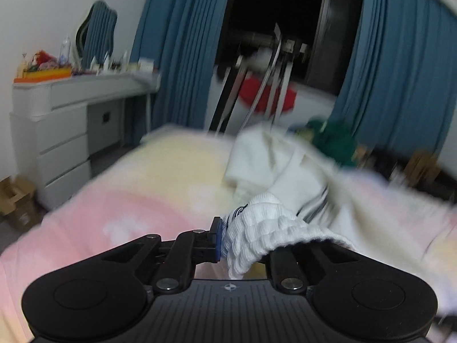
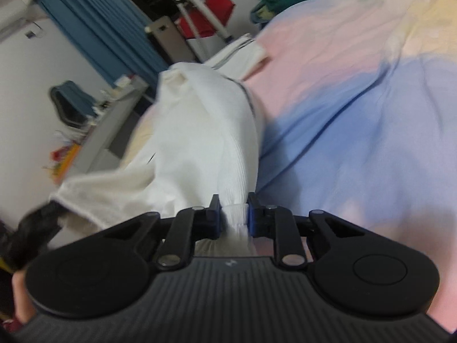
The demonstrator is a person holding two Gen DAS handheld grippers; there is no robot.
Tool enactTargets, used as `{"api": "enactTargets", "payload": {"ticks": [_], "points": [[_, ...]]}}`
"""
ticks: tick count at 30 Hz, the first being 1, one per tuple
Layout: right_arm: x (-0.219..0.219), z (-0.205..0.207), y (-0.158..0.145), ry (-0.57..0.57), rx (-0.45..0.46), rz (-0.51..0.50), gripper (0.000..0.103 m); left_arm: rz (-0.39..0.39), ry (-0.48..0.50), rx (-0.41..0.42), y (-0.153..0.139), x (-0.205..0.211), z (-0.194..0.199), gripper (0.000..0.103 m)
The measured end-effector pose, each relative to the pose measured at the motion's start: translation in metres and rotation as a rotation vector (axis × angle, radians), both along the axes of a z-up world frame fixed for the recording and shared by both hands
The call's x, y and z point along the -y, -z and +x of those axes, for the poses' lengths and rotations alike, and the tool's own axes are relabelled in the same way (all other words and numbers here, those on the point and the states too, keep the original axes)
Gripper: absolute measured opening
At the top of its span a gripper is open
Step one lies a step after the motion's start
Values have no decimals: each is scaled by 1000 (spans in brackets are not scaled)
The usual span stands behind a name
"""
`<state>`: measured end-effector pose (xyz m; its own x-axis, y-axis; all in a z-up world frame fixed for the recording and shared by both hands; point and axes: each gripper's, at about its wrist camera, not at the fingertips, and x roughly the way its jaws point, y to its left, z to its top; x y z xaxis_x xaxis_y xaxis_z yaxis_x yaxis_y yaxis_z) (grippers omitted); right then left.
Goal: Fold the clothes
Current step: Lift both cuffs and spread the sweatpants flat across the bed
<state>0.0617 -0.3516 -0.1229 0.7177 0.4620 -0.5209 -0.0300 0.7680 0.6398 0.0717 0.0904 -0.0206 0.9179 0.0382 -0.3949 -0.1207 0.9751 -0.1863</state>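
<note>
A bedroom in a home is shown. Most of both views is filled by a bed covered with a soft blanket (image 2: 357,114) dyed in pink, pale yellow and blue. Beyond the bed's far left corner, a white dressing table (image 1: 65,120) with drawers is set against the wall, and its top is crowded with bottles and small colourful items. A wavy-framed mirror (image 1: 95,33) is stood on it. Long blue curtains (image 1: 177,45) are hung on both sides of a dark window (image 1: 274,5). A metal drying rack (image 1: 257,85) with red cloth is placed past the bed's far edge, and cardboard boxes (image 1: 15,200) are left on the floor.
</note>
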Motion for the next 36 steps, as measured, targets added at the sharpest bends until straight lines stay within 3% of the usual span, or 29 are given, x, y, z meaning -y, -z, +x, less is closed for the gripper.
{"api": "enactTargets", "payload": {"ticks": [6,11,14,17,19,23,26,27,29,31,34,36], "points": [[-64,-17,-15,-112,21,225,21,61,40,154,-83,-43,6,12],[-150,-4,-22,-172,70,407,21,89,-16,156,-130,-113,26,12],[-197,14,-16,-210,81,464,21,80,-63,135,-138,-157,42,12],[-240,35,2,-256,38,490,21,130,-143,52,-107,-193,69,12],[-264,49,20,-277,1,436,21,132,-187,-25,-74,-216,88,12],[-282,63,38,-296,-34,313,24,19,-245,-163,-3,-257,111,12],[-282,67,32,-338,-17,264,29,-53,-270,-187,21,-279,108,14],[-281,67,27,-353,-6,246,36,-58,-269,-190,21,-283,105,14],[-279,63,16,-366,26,196,53,-61,-267,-202,17,-287,99,22],[-275,57,4,-363,69,146,75,-54,-261,-218,12,-290,90,47],[-265,42,-14,-365,118,70,79,-13,-260,-216,4,-277,64,82],[-255,27,-23,-357,169,3,79,68,-281,-208,-7,-261,42,82]]}}
